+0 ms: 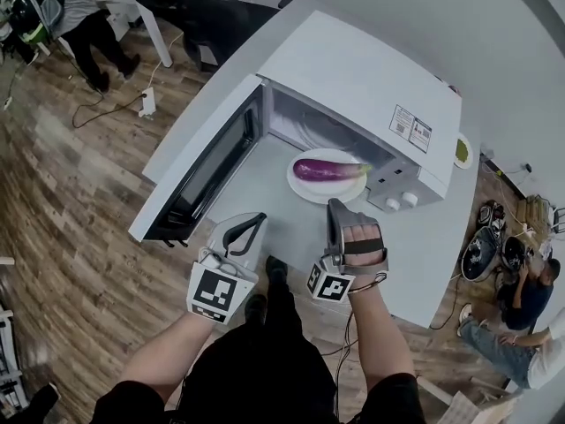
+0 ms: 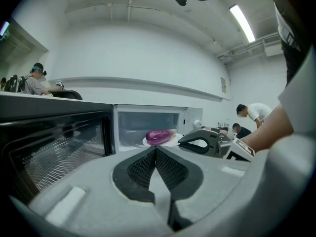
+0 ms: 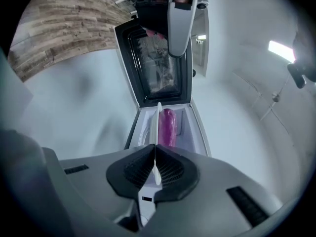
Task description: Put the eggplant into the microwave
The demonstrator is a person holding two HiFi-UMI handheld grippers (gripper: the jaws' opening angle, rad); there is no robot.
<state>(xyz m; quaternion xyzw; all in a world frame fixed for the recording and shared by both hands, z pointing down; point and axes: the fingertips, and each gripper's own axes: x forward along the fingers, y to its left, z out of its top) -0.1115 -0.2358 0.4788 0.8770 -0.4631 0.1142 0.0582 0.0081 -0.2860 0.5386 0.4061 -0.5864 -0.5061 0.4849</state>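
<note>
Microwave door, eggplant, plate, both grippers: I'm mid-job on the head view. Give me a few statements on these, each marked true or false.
1. The microwave door stands open. True.
2. The eggplant is clamped between a gripper's jaws. False: it lies loose on a white plate.
3. The left gripper holds the plate. False: its jaws are together on nothing.
4. The right gripper is shut on the plate's rim. True.
</note>
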